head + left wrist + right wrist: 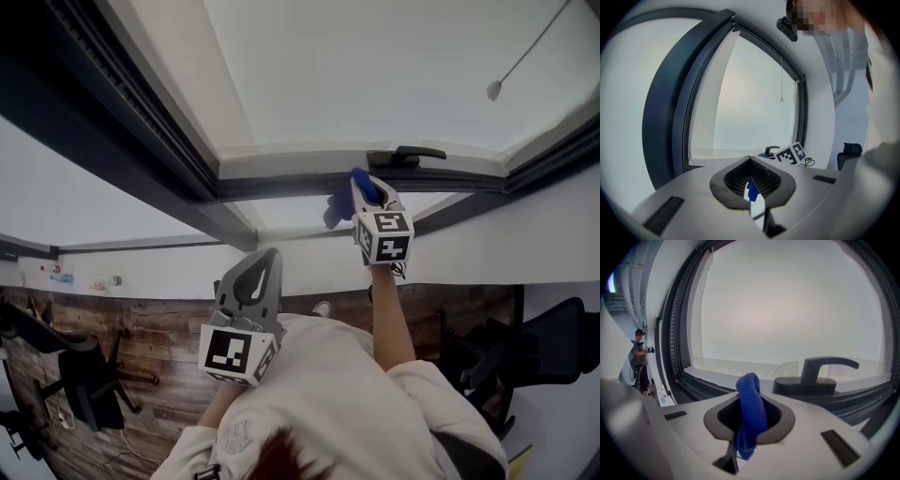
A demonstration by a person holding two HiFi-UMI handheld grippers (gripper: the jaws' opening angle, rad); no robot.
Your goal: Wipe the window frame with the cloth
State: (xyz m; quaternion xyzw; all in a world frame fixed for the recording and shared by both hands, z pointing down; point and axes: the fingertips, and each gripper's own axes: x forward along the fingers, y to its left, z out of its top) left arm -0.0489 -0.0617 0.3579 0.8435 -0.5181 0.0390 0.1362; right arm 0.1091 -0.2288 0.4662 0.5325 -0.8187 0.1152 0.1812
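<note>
The blue cloth [362, 184] is pinched in my right gripper [367, 192], which is shut on it and held up against the dark window frame [281, 186], just below the black window handle [405, 155]. In the right gripper view the cloth [751, 411] loops up out of the jaws, with the handle [820, 376] close ahead to the right and the frame rail [693, 385] to the left. My left gripper [258, 272] hangs lower, near the person's chest and away from the frame, shut with nothing held. The left gripper view shows the right gripper's marker cube [792, 153] by the frame.
A blind cord with a white pull [494, 90] hangs in front of the pane at upper right. Black office chairs [80, 375] [534, 347] stand on the wooden floor below. Another person [640, 362] stands far off along the wall.
</note>
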